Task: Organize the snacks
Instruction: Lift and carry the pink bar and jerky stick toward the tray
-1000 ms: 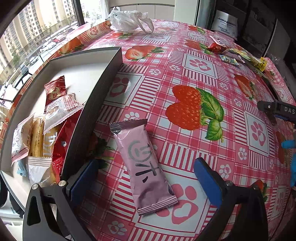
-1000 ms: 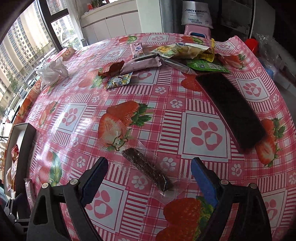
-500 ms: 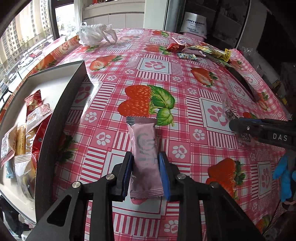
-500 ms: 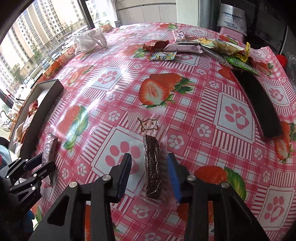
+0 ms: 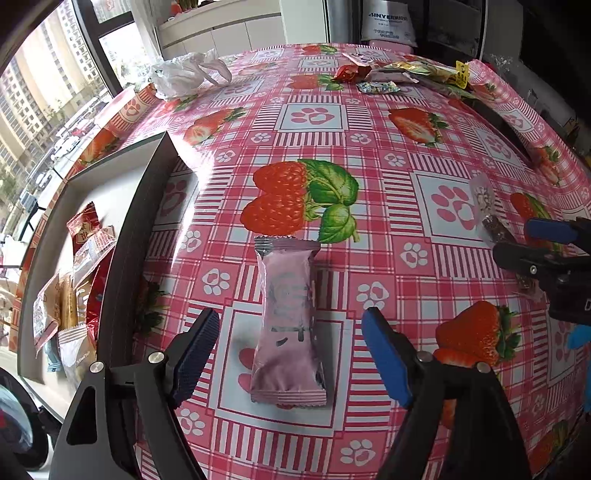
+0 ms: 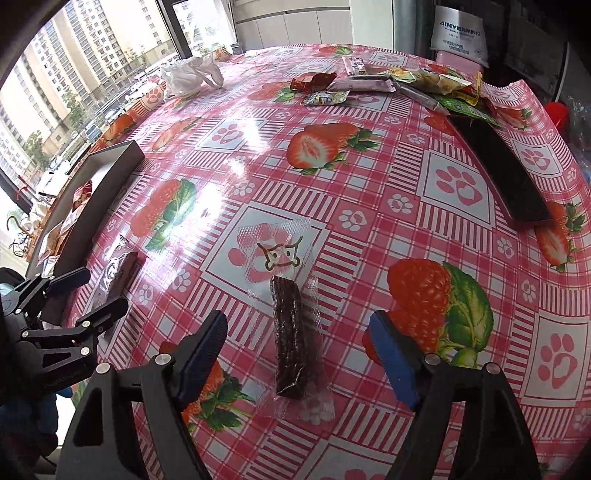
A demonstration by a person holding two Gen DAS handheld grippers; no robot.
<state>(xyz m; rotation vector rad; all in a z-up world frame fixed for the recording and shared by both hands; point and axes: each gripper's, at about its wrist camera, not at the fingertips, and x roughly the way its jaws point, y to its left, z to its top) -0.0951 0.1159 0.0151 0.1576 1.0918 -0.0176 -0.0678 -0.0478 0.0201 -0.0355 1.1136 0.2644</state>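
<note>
- Left wrist view: a snack-filled tray (image 5: 122, 236) stood left of the pink snack packet (image 5: 290, 325) on the tabletop (image 5: 369, 155).
- The packet lay untouched between the left gripper (image 5: 291, 360)'s spread fingers.
- Right wrist view: the dark snack bar (image 6: 290, 339) lay between the right gripper (image 6: 297, 356)'s parted fingers.

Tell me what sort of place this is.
Probably a dining area in a high-rise flat. A strawberry-print tablecloth covers the table, white cabinets stand along the far wall, and the window looks out over apartment towers and a street far below.
</note>
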